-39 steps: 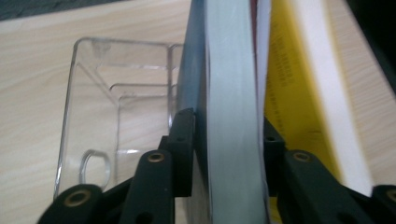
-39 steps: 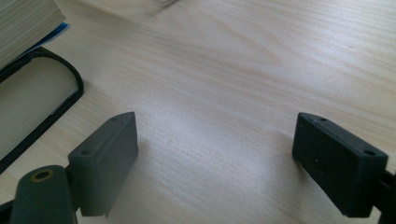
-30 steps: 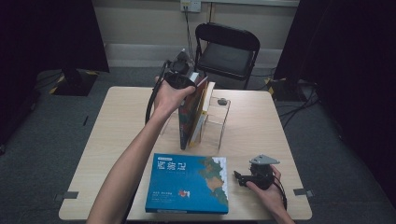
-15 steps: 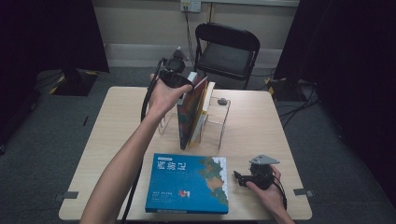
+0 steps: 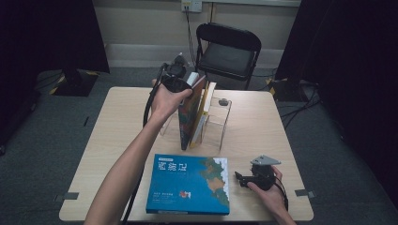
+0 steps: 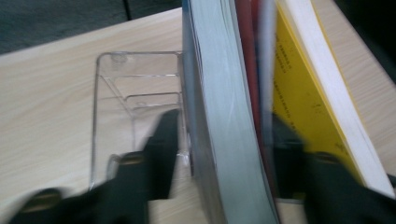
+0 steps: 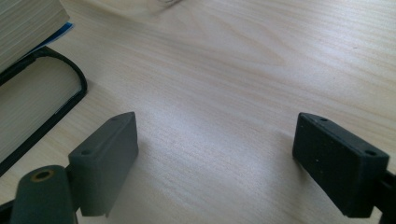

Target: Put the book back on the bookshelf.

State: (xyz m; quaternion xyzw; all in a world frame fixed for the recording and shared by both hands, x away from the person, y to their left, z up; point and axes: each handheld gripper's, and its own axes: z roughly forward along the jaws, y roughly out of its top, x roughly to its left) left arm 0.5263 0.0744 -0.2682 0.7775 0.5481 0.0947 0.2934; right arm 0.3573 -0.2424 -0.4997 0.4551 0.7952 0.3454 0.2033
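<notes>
My left gripper is shut on the top of a thick book with a dark blue cover. The book stands upright in a clear acrylic stand at the table's middle. In the left gripper view the book's grey page edge runs between my two jaws. A yellow book leans just beyond it, and the clear stand lies to its left. A large blue book lies flat near the front edge. My right gripper rests open on the table beside it, its jaws wide apart over bare wood.
The pale wooden table has free room on its left and right sides. A black folding chair stands behind the far edge. A small dark object sits by the stand. The flat book's page edges lie left of my right jaws.
My left hand has shifted slightly left with the book's top still gripped. The right gripper and the flat blue book have not moved.
</notes>
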